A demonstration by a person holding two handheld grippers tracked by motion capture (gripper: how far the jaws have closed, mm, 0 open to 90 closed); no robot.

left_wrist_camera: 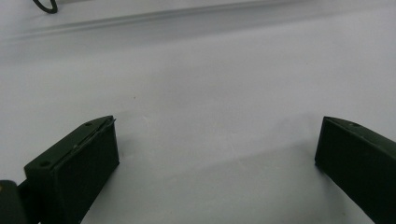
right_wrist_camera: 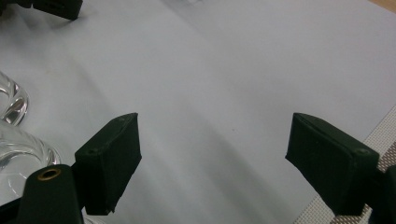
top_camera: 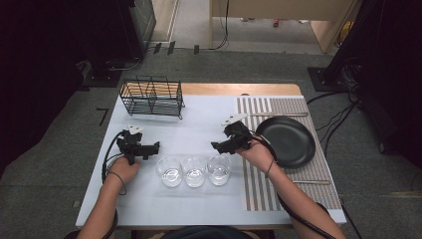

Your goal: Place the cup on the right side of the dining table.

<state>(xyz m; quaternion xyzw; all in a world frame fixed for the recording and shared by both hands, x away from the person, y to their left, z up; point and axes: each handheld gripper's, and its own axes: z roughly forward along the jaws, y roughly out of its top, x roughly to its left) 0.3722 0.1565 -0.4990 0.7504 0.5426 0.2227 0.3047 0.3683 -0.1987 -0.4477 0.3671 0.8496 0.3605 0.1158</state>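
Item 1, right tool [top_camera: 215, 146]: in your right hand, hovering over the tabletop [top_camera: 199, 119] just above the row of glasses. Its jaws stand apart in the right gripper view, with bare tabletop between them; it has hold of nothing.

Item 2, left tool [top_camera: 157, 145]: in your left hand, at the left end of the row, jaws pointing toward the middle of the tabletop. The left gripper view shows its jaws wide apart over bare surface; it too is empty.

Item 3, three clear glasses, upright in a close row along the near side of the tabletop: left glass [top_camera: 170, 171], middle glass [top_camera: 194, 171], right glass [top_camera: 219, 169]. Each stands just beside its neighbour; whether they touch cannot be told.

Item 4, wire rack [top_camera: 152, 96]: at the far left corner, well apart from the glasses, with nothing seen in it.

Item 5, black plate [top_camera: 286, 141]: on the striped placemat [top_camera: 288, 179], to the right of your right hand.

Relation to note: the right glass lies just below and toward you from the right tool, and its rim [right_wrist_camera: 14, 144] shows at the left edge of the right gripper view. Your right hand is the nearer to it; your left is nearer the left glass. Judged so, a glass is likely the next grasp.
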